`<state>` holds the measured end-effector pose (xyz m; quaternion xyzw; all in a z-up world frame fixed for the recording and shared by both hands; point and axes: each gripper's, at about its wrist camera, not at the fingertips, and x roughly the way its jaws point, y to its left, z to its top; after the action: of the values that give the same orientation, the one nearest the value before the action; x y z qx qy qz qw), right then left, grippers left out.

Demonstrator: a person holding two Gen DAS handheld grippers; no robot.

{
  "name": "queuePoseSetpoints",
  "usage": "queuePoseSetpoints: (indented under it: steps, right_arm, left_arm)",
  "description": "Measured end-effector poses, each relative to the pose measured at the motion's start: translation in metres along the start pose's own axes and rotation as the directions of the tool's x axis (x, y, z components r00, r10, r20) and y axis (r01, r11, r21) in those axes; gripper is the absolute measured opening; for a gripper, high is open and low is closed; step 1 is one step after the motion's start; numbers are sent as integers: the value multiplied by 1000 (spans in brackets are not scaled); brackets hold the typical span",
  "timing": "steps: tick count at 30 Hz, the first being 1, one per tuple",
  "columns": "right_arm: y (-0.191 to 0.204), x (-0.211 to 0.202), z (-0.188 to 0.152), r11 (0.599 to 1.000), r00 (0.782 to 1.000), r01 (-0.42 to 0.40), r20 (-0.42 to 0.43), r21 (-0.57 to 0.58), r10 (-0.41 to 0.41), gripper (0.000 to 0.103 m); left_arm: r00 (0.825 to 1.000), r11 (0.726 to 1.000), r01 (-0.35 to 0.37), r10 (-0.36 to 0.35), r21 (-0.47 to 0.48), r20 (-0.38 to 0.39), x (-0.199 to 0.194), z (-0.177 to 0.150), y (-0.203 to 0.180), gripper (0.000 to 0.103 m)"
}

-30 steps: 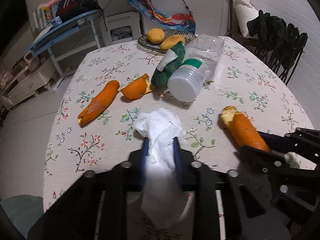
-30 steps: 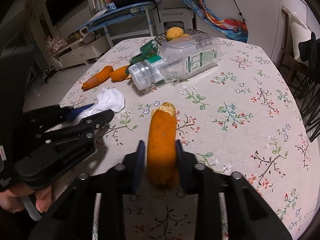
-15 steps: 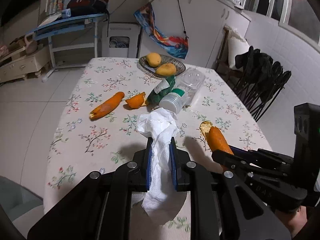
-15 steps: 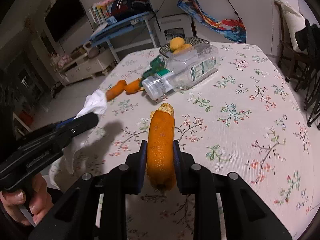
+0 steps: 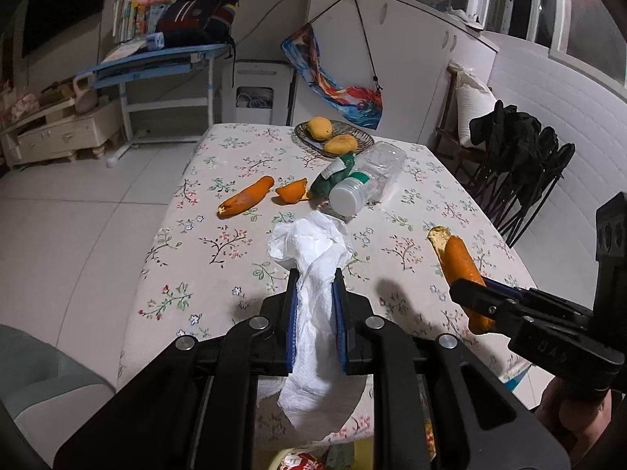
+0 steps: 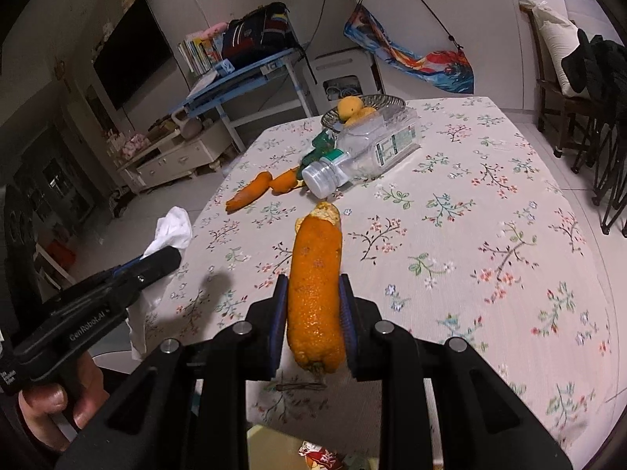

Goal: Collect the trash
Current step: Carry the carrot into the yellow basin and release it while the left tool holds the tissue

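Observation:
My left gripper [image 5: 316, 286] is shut on a crumpled white tissue [image 5: 313, 258] and holds it above the near edge of the floral table [image 5: 219, 250]. My right gripper [image 6: 313, 293] is shut on a long orange peel [image 6: 315, 274], also lifted above the table; it shows in the left wrist view [image 5: 456, 264]. The tissue shows at the left in the right wrist view [image 6: 172, 231]. On the table lie another long orange peel [image 5: 247, 197], a smaller peel piece [image 5: 292, 192], a green wrapper [image 5: 333, 178] and a toppled clear plastic bottle [image 5: 368, 182].
A dish with two yellow fruits [image 5: 331, 137] stands at the table's far side. Chairs with dark clothing [image 5: 521, 164] stand to the right. A bin with colourful wrappers [image 5: 309, 460] shows just below the near table edge. A blue desk [image 5: 156, 62] stands behind.
Both grippers have risen and drawn back toward the near table edge, each carrying its item up off the table. The trash left on the table has not moved.

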<state>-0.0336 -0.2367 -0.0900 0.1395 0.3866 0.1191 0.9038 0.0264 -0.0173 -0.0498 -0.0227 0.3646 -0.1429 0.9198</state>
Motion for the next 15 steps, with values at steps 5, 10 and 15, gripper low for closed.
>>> queuePoseSetpoints:
  steps: [5, 10, 15]
  right_arm:
    - [5, -13, -8, 1000, 999, -5, 32, -2, 5, 26]
    - [13, -32, -20, 1000, 997, -12, 76, -25, 14, 26]
    - [15, -43, -34, 1000, 997, -10, 82, -18, 11, 26]
  left_arm:
    - [1000, 1000, 5, -5, 12, 20, -18, -9, -5, 15]
    - [1000, 1000, 8, -9, 11, 29, -36, -23, -4, 15]
    - [999, 1000, 15, -15, 8, 38, -51, -35, -4, 15]
